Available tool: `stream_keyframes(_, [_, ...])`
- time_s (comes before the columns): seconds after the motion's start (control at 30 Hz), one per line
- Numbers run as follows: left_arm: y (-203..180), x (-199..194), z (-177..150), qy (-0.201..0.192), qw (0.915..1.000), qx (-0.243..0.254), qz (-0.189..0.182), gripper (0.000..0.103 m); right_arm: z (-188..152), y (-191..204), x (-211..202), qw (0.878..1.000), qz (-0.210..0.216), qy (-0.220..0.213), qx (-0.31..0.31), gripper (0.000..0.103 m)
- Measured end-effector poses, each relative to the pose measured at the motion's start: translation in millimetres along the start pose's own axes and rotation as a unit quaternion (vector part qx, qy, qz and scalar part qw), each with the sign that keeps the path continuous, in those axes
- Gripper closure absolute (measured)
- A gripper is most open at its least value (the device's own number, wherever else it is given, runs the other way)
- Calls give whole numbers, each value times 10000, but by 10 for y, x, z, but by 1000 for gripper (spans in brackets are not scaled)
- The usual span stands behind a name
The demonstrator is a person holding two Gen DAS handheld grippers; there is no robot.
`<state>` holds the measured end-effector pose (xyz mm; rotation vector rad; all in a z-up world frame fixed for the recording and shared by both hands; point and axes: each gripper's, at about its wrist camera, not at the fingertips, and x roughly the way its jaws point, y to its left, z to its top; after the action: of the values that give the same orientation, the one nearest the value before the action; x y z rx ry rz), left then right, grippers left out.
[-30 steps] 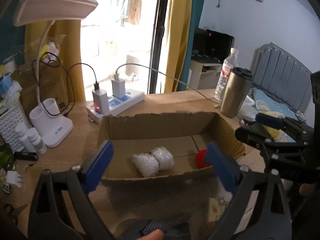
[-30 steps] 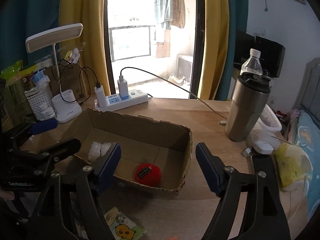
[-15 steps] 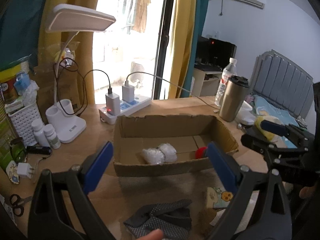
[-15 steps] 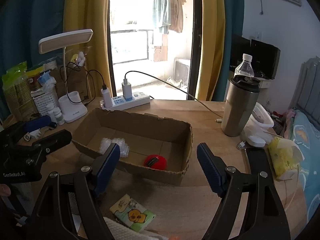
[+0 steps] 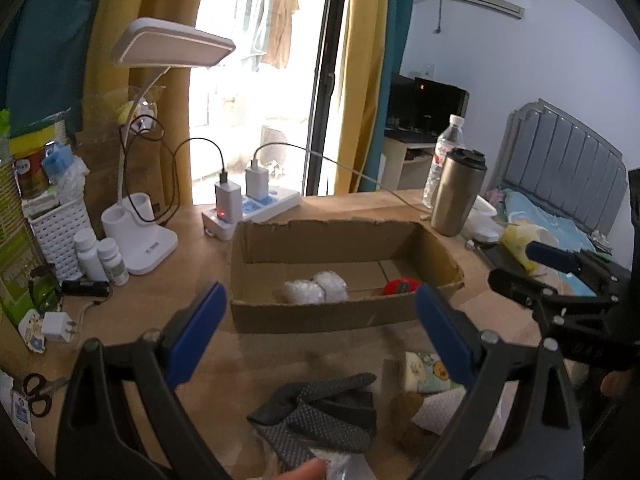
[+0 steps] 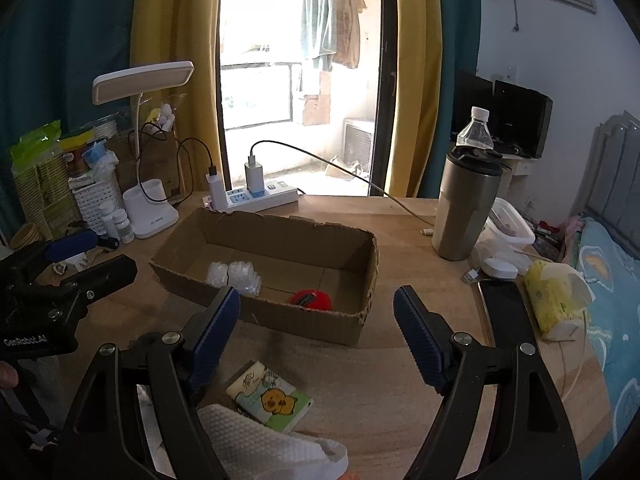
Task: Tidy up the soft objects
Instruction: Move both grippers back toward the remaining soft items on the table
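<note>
An open cardboard box [image 5: 352, 312] [image 6: 280, 320] sits mid-table. Inside it lie two white bubble-wrap bundles [image 5: 316, 290] [image 6: 234, 274] and a red soft ball [image 5: 400, 286] [image 6: 312, 300]. In front of the box lie a dark dotted cloth [image 5: 320, 416], a small tissue pack with a cartoon print [image 5: 430, 372] [image 6: 270, 396], a white textured cloth [image 6: 264, 444] and a brown fuzzy item [image 5: 408, 412]. My left gripper [image 5: 320, 332] is open and empty, held above the dark cloth. My right gripper [image 6: 318, 336] is open and empty, held above the tissue pack.
A power strip with chargers [image 5: 248, 208], a white desk lamp [image 5: 140, 240], pill bottles [image 5: 104, 256] and scissors [image 5: 34, 392] are on the left. A steel tumbler [image 6: 464, 204], a water bottle [image 6: 476, 132], a yellow tissue pack [image 6: 552, 304] and a phone [image 6: 504, 312] are on the right.
Both grippers have pulled back from the box toward the near table edge. The cloths and the tissue pack have come into view below them. Both stay open.
</note>
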<state>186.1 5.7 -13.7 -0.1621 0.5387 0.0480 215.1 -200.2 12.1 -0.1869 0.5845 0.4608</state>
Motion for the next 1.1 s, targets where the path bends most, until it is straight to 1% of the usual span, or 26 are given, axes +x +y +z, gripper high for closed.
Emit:
stream_keyframes(0.2, [83, -94, -57, 15, 10000, -97, 11, 7, -93, 31, -53, 10000, 8, 24, 33, 21])
stream_keyframes(0.47, [166, -158, -179, 95, 9997, -148, 153, 7, -201, 78, -99, 10000, -1, 52, 58, 21])
stream_keyframes(0.87, [156, -234, -442, 248, 9996, -52, 82, 7, -519, 195, -135, 9995, 41, 254, 163, 21])
stream_keyframes(1.1, [174, -278, -575, 336, 9994, -50, 99, 6, -635, 216, -146, 9993, 52, 319, 194, 21])
